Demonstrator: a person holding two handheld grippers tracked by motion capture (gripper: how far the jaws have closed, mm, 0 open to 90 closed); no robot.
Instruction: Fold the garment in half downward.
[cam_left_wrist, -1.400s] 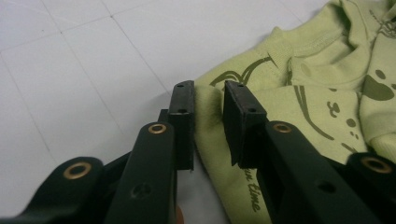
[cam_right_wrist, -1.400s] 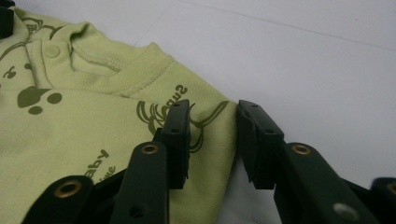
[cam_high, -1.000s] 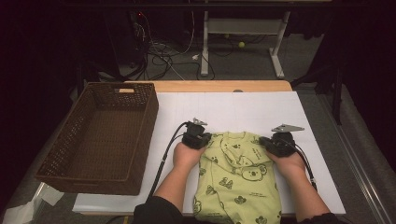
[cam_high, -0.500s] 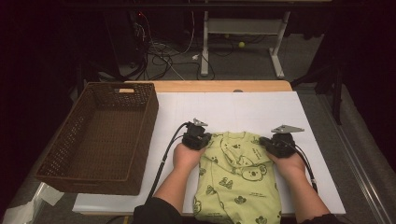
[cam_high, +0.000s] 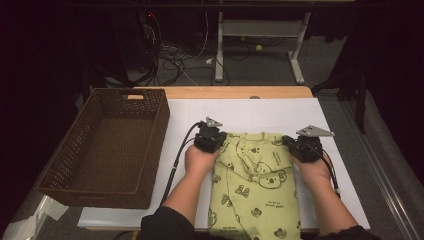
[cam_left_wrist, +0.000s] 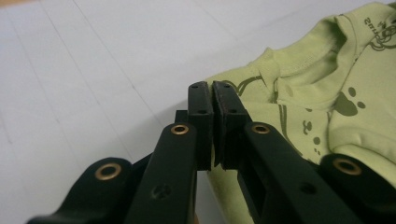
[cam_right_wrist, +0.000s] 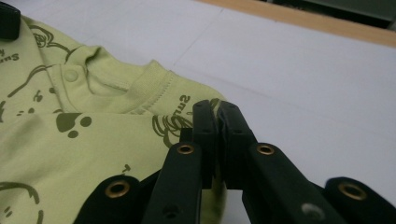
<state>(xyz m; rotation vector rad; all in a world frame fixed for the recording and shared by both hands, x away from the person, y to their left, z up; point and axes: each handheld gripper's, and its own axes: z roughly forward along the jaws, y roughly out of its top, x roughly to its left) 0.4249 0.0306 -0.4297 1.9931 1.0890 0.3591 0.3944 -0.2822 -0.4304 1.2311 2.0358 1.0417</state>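
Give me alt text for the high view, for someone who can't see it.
Two hands reach in from the bottom edge, each holding a black gripper, left gripper and right gripper, at the top corners of a light green baby garment with a koala print on a white table cover. A brown wicker basket sits to the left.

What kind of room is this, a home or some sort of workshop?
Most likely a lab or recording studio, not a home. A white-covered table stands in a dark room, loose cables tangle on the floor behind it, and the person works a green garment with handheld grippers beside a wicker basket.
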